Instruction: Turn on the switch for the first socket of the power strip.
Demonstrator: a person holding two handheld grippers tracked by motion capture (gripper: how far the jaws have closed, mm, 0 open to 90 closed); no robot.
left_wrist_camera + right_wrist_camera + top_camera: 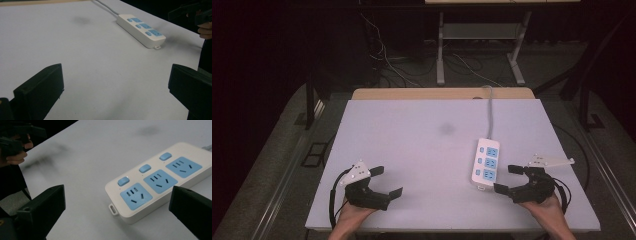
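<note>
A white power strip (487,162) with three blue sockets and three blue switches lies on the white table top (422,145), right of centre. Its grey cable (490,112) runs off over the far edge. My right gripper (508,179) rests near the front right corner, open, its jaws pointing at the strip's near end with nothing between them. In the right gripper view the power strip (160,180) lies just beyond the black jaws. My left gripper (387,181) sits at the front left, open and empty. The left gripper view has the power strip (140,28) farther off.
A wooden table edge (442,93) shows behind the white top. Beyond it stand metal table legs (440,47) and loose cables on a dark floor. A faint dark smudge (446,128) marks the table's middle.
</note>
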